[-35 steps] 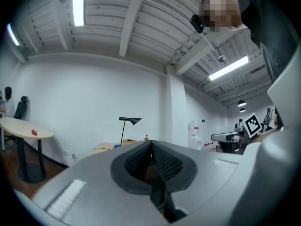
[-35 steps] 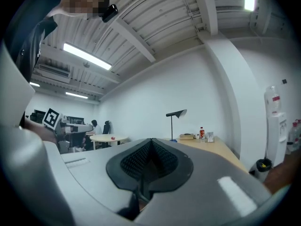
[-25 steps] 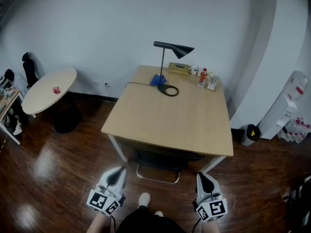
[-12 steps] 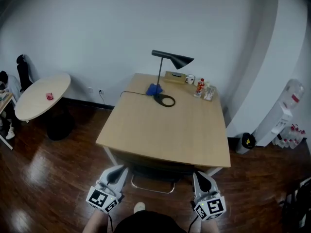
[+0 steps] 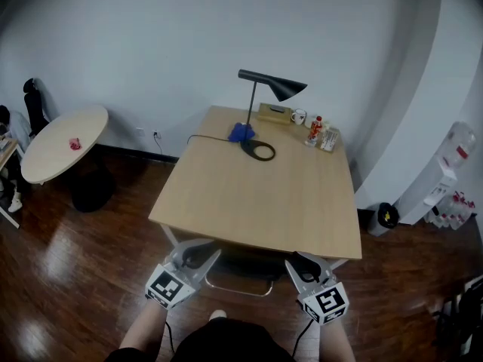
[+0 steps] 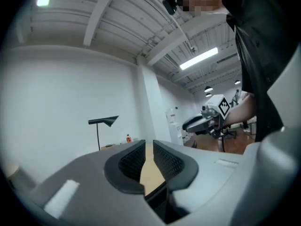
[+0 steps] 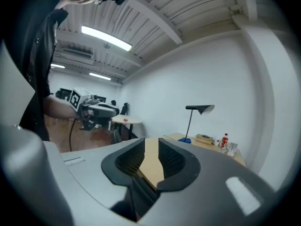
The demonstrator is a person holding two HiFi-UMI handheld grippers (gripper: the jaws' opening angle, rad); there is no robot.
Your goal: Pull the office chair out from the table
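The office chair (image 5: 245,265) is tucked under the near edge of the table (image 5: 256,198). Only its dark back and a chrome bar low down show, and it lies between the two grippers.

The left gripper (image 6: 148,147) has just been opening. Its jaws stand a narrow slit apart with nothing between the pads; only the tabletop shows through the gap. The right gripper (image 7: 151,146) has also just been opening and is spread somewhat wider, likewise pinching nothing. In the head view both tips reach toward the table's near edge, one on each side of the chair. Whether either touches the chair cannot be told.

On the table, a black desk lamp (image 5: 269,86) stands near the far edge, with a blue thing (image 5: 241,132) beside its ring base. A box (image 5: 275,111), a mug (image 5: 299,116) and a red-labelled bottle (image 5: 315,129) cluster toward the far right corner.

Well off to the left on the dark wooden floor (image 5: 90,255) stands a round table (image 5: 53,145).
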